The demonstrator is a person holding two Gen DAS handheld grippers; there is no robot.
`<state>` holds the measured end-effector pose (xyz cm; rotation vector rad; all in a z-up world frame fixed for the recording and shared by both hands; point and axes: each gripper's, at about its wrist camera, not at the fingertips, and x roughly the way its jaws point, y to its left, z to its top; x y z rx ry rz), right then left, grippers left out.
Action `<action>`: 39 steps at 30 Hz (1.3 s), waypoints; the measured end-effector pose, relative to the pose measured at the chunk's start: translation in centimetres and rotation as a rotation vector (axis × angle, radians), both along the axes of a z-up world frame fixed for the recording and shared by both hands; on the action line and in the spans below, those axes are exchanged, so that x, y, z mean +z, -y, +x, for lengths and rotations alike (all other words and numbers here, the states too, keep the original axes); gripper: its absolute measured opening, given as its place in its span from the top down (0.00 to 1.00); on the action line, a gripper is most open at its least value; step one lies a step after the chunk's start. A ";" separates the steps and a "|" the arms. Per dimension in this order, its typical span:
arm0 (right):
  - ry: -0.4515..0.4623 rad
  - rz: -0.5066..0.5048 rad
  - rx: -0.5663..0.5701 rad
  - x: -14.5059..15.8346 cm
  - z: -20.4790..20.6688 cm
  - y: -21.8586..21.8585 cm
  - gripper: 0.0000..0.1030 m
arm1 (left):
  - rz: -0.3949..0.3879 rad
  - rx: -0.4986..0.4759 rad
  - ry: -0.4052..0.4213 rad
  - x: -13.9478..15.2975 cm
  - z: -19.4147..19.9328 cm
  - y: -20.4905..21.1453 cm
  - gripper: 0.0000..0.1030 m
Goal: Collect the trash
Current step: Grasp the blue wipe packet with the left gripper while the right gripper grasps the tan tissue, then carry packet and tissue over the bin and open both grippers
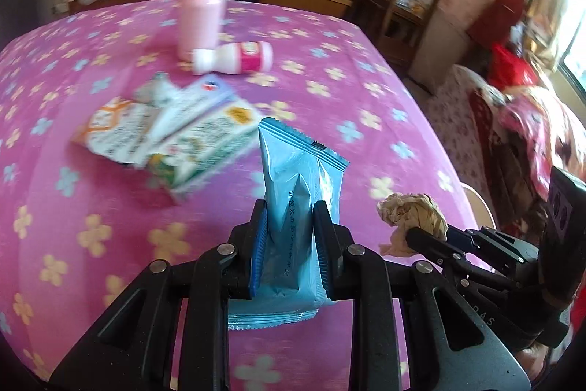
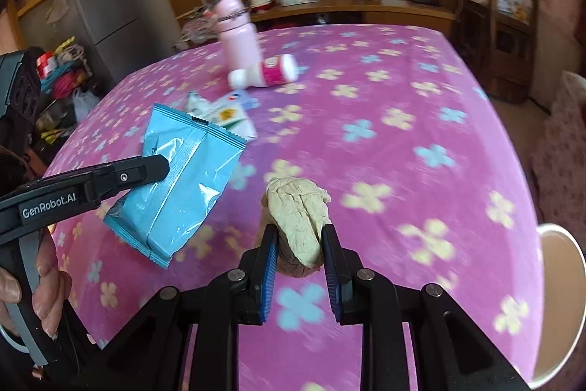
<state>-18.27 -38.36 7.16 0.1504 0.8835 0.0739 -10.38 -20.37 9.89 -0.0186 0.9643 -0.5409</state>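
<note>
the flat snack packets [image 1: 161, 134] near the pink bottle [image 1: 200, 10] are smearing w/ motion blur, so their print isn't readable; in the right wrist view the blue wrapper [image 2: 183, 185] is hiding most of them. the bottle's label side is blurring too. the small white-and-pink bottle [image 1: 234, 58] lying just beside the pink bottle is showing a label too soft to read. the wrapper's lower end is sitting behind the left gripper [image 1: 289, 229] pads. shelf items behind the pink bottle are too blurry to id. a white cup [image 2: 560, 303] is getting cut off by the frame edge, well apart from the bottle.
</note>
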 end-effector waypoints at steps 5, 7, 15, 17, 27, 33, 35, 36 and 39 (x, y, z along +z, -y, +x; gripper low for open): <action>-0.006 -0.001 -0.076 0.3 -2.8 3.7 0.78 | 0.008 -0.078 0.012 0.1 -2.0 4.5 0.78; -0.008 -0.004 -0.107 0.5 -3.9 5.1 0.78 | 0.010 -0.110 0.010 0.1 -2.7 6.4 0.78; -0.016 -0.020 -0.234 0.8 -8.2 11.1 0.78 | 0.004 -0.217 0.018 0.2 -5.1 13.3 0.78; -0.018 -0.022 -0.263 0.8 -9.1 12.5 0.78 | -0.003 -0.245 0.012 0.2 -5.6 15.3 0.78; -0.056 -0.030 -0.414 -0.2 -13.3 19.4 0.78 | -0.037 -0.332 -0.045 -1.0 -7.5 22.1 0.78; -0.086 -0.032 -0.485 -1.4 -15.0 22.6 0.78 | -0.055 -0.378 -0.080 -1.8 -8.2 26.1 0.79; -0.097 -0.028 -0.502 -1.9 -15.5 23.4 0.78 | -0.054 -0.388 -0.088 -2.1 -8.4 27.0 0.79; -0.102 -0.025 -0.513 -2.2 -15.8 23.9 0.78 | -0.054 -0.396 -0.095 -2.4 -8.6 27.6 0.79; -0.115 -0.017 -0.533 -2.8 -16.3 25.0 0.78 | -0.056 -0.405 -0.110 -2.9 -8.7 28.8 0.79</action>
